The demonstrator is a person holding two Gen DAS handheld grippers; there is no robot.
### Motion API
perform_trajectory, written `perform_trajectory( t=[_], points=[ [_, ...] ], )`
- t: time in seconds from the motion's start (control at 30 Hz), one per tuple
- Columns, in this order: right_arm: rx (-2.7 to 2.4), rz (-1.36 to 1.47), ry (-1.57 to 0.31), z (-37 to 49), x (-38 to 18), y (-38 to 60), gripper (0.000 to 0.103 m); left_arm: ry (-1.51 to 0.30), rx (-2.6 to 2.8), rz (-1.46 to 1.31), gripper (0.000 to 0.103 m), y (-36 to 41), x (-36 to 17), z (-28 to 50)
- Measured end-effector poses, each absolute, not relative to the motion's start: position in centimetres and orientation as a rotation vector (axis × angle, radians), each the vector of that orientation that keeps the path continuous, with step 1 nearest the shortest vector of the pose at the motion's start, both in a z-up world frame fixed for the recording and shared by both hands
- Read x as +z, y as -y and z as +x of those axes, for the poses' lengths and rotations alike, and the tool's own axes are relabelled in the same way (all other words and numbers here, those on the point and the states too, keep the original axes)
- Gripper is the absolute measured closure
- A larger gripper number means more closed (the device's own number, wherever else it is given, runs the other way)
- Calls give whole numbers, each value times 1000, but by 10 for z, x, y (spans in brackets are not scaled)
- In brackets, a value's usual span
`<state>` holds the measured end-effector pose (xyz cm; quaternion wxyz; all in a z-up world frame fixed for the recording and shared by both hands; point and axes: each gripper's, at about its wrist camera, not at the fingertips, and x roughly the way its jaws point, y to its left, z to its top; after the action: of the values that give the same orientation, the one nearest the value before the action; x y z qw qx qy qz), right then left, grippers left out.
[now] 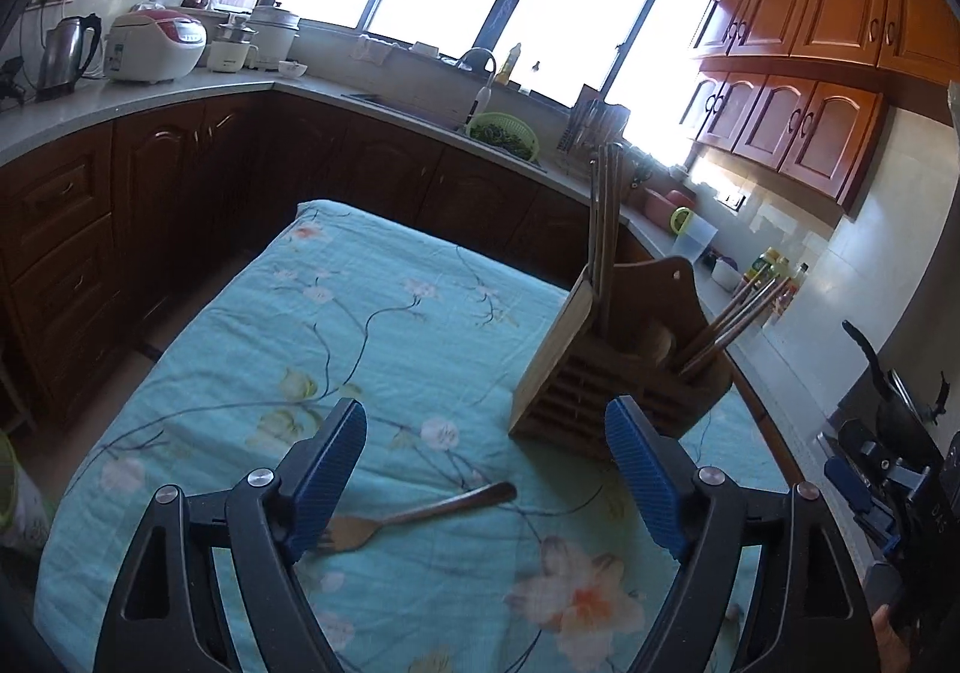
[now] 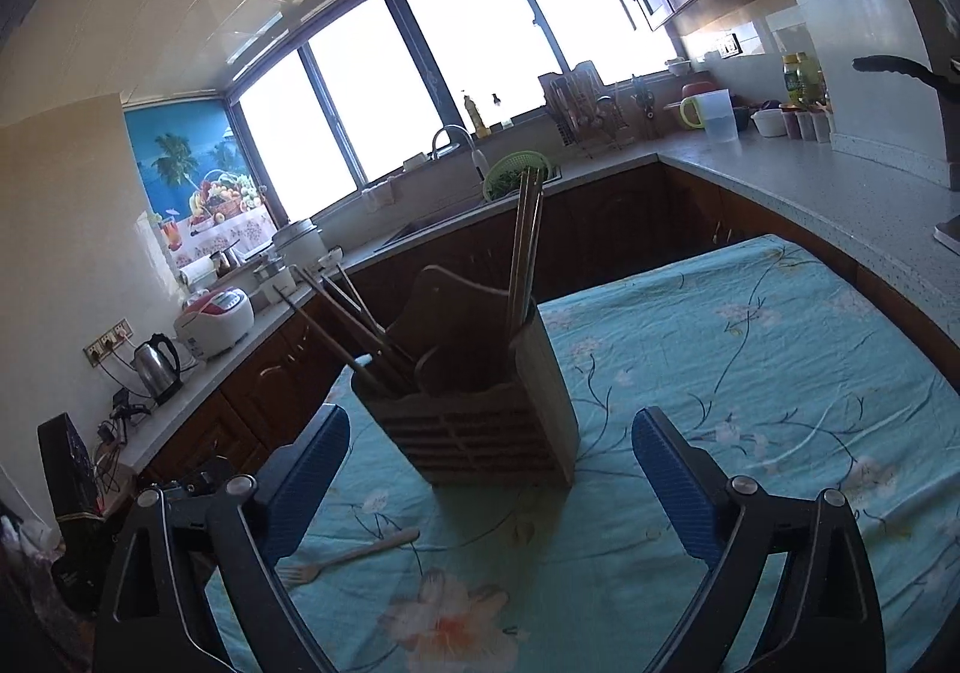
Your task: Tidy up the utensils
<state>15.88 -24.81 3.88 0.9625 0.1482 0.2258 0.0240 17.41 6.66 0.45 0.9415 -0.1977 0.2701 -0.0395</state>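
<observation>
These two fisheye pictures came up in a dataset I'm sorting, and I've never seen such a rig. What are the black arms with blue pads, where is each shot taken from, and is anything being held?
There is no robot here. A person holds a two-finger gripper in each hand, and a small camera on each looks forward along its fingers.

One picture looks out from the left gripper, the other from the right gripper. The blue parts are the gripping pads.

Both look at a table under a turquoise flowered cloth in a kitchen. On it stands a wooden utensil holder with chopsticks sticking out. A wooden fork lies loose on the cloth in front of it.

Both grippers are open and hold nothing. The fork lies near the left gripper, untouched.
</observation>
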Motion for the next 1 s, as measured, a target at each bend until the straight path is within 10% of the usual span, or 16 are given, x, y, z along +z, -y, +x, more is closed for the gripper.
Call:
perform_trajectory(
  t=[0.7, 1.0],
  points=[
    [31, 171, -457, 50, 21, 220, 3, -543, -84, -328, 19, -61, 33, 42],
    [-55, -5, -281, 2, 17, 202, 0, -379, 1, -187, 1, -45, 26, -19]
  ],
)
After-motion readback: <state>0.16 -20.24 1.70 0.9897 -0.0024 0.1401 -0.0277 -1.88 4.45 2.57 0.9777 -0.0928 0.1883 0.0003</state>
